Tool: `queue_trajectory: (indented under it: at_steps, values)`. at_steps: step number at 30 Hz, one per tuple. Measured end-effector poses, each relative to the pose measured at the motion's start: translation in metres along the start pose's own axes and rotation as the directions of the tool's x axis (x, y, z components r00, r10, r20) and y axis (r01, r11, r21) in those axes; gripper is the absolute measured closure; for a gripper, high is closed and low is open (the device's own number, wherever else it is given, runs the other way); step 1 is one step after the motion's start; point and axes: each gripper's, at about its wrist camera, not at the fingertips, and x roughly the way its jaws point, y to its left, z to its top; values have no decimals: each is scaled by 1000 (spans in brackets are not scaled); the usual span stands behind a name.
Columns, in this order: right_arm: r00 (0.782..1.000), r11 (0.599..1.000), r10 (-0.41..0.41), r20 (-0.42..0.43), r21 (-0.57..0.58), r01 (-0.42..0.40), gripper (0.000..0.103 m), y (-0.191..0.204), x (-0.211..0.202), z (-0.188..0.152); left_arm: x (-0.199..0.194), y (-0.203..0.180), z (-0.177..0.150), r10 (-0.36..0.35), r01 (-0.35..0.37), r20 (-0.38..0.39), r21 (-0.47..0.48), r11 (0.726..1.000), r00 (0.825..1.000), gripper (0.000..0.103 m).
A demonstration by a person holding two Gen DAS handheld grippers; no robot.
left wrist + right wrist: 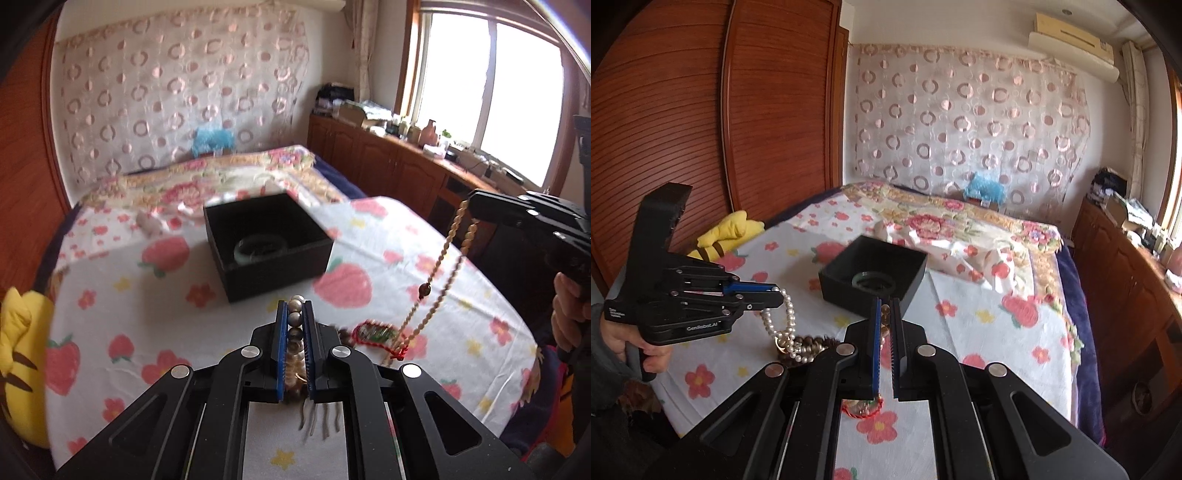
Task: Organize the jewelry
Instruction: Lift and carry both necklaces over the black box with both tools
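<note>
Pinching a pearl strand (295,325) between its blue-lined fingers (282,347), the left claw (295,306) hovers above the flowered bedsheet (147,302); in the right wrist view the same claw (777,293) shows from the side, the pearl strand (788,317) looping down from its tip to a heap of dark beads (809,345) lying on the sheet. The right claw (885,302) is pressed together on a tan bead necklace (884,317), a few of its beads showing in the narrow gap between the pads. From the left wrist view that claw (474,201) sits well to the right, and the tan bead necklace (439,266) hangs from it in two lines, one carrying a single dark red bead (425,290), down to a red cord ornament (376,334) resting on the sheet just beside the left claw. Beyond both claws stands an open black box (273,273), near the middle of the bed, with a green bangle (258,251) lying flat inside it. A yellow plush toy (22,354) lies at the left edge of the bed, and a wooden cabinet (388,162) runs under the window (480,81).
</note>
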Motion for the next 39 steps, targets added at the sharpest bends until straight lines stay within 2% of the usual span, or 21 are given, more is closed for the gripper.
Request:
queue_trajectory:
  at_steps: [16,32,39]
  values:
    - [995,999,-18,97,-48,23,98,-1,-26,47,-39,-4,37,12,-16,115,36,999,993,96]
    - [994,998,-16,108,-51,22,98,-2,-23,52,-57,2,63,3,-12,165,55,998,986,96]
    - [994,999,-5,113,-49,11,98,-3,-9,59,-56,5,82,24,-40,174,87,995,984,96]
